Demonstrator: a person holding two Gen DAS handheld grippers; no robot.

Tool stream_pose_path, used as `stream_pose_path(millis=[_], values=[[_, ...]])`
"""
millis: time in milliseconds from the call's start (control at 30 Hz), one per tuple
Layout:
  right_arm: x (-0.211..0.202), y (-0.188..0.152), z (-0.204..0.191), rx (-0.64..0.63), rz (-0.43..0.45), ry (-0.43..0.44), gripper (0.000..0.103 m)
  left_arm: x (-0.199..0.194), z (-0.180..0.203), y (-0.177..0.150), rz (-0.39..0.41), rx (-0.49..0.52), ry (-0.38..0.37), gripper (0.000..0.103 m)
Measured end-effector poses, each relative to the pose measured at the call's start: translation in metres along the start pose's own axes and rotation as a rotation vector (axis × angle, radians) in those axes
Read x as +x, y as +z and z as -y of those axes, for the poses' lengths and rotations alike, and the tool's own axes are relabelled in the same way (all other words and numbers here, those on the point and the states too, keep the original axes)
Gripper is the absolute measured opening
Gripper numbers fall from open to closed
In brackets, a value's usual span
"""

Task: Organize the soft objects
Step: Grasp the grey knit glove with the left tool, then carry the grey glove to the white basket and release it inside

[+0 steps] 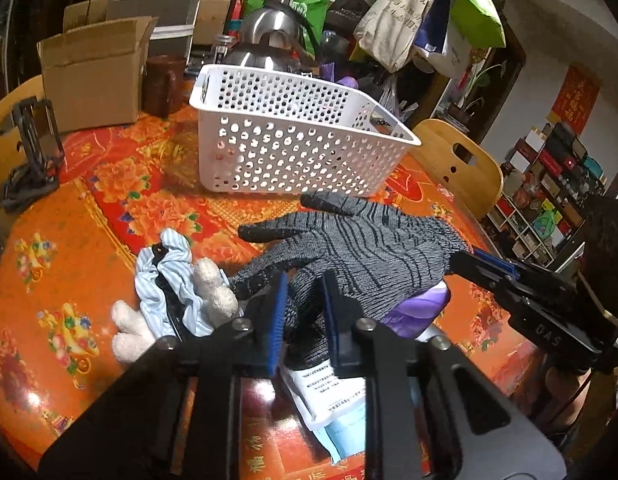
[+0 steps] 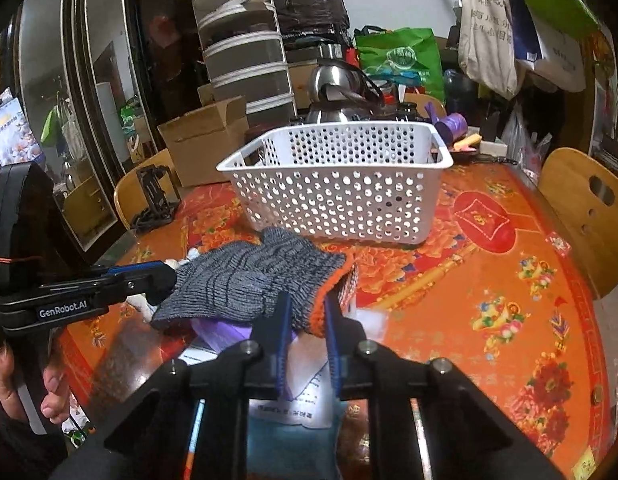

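Note:
A grey knit glove [image 1: 369, 240] with an orange cuff [image 2: 329, 292] hangs just above the table, stretched between both grippers. My left gripper [image 1: 305, 280] is shut on its finger end, and shows at the left of the right wrist view [image 2: 169, 276]. My right gripper [image 2: 307, 298] is shut on the orange cuff; its tip shows in the left wrist view [image 1: 465, 258]. The white perforated basket [image 1: 293, 148] [image 2: 337, 196] stands behind the glove. Left of the glove lie a blue striped cloth [image 1: 165, 276] and a white fluffy toy [image 1: 129, 332]. A purple packet [image 1: 421, 308] lies under the glove.
The table has a red-orange floral cover [image 1: 69, 240]. A white printed packet [image 1: 329, 392] and something blue [image 2: 285, 448] lie under the grippers. At the back stand a cardboard box [image 1: 93, 76], a steel kettle [image 1: 269, 40] and a black stand [image 1: 29, 152]. A wooden chair [image 1: 461, 164] is at the right.

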State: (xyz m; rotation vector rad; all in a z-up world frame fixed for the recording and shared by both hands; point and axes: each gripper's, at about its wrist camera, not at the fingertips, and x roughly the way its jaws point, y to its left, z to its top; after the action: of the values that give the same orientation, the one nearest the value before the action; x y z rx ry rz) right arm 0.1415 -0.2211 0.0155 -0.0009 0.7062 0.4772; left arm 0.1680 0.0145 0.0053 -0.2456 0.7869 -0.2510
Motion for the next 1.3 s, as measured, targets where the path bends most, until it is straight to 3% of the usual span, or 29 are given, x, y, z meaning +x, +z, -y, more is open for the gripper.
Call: stream_pose_path(millis=[400,467,500,533,567,633,733,967,1000,1067,1133,1233,1300], values=[[-0.008,0.002,-0.002,-0.029,0.013,-0.019,0.009,-0.017,-0.01,0.005,0.025,0.011,-0.013,0.0],[-0.007,0.001,0.002,-0.02,0.007,-0.018,0.009,-0.011,-0.014,0.005,0.014,-0.008,-0.038,0.005],[-0.006,-0.001,0.005,-0.015,0.002,-0.019,0.009,-0.008,-0.016,0.007,0.01,-0.014,-0.037,0.011],[-0.005,-0.002,0.006,-0.014,-0.002,-0.021,0.009,-0.005,-0.016,0.009,0.008,-0.015,-0.027,0.033],[-0.003,-0.004,0.008,-0.015,-0.01,-0.023,0.009,-0.002,-0.017,0.013,0.006,-0.018,-0.014,0.066],[-0.001,-0.006,0.012,-0.015,-0.022,-0.026,0.009,0.003,-0.017,0.019,0.015,-0.025,0.003,0.088],[0.0,-0.007,0.015,-0.007,-0.025,-0.025,0.009,0.009,-0.012,0.027,0.019,-0.004,0.016,0.089],[0.001,-0.007,0.017,-0.007,-0.032,-0.021,0.009,0.048,-0.001,0.032,-0.111,-0.008,0.04,0.087],[0.001,-0.007,0.017,-0.007,-0.032,-0.022,0.009,0.049,-0.002,0.031,-0.107,-0.019,0.031,0.083],[0.002,-0.008,0.018,-0.004,-0.035,-0.015,0.009,0.049,0.001,0.032,-0.101,-0.027,0.017,0.046],[0.003,-0.007,0.017,-0.007,-0.037,-0.011,0.009,0.05,0.006,0.033,-0.117,-0.019,-0.016,0.028],[0.002,-0.006,0.013,-0.016,-0.032,-0.02,0.009,0.045,0.018,0.035,-0.102,0.023,0.025,0.011],[0.001,-0.006,0.014,-0.015,-0.027,-0.025,0.009,0.042,0.021,0.037,-0.1,0.025,0.021,0.011]])
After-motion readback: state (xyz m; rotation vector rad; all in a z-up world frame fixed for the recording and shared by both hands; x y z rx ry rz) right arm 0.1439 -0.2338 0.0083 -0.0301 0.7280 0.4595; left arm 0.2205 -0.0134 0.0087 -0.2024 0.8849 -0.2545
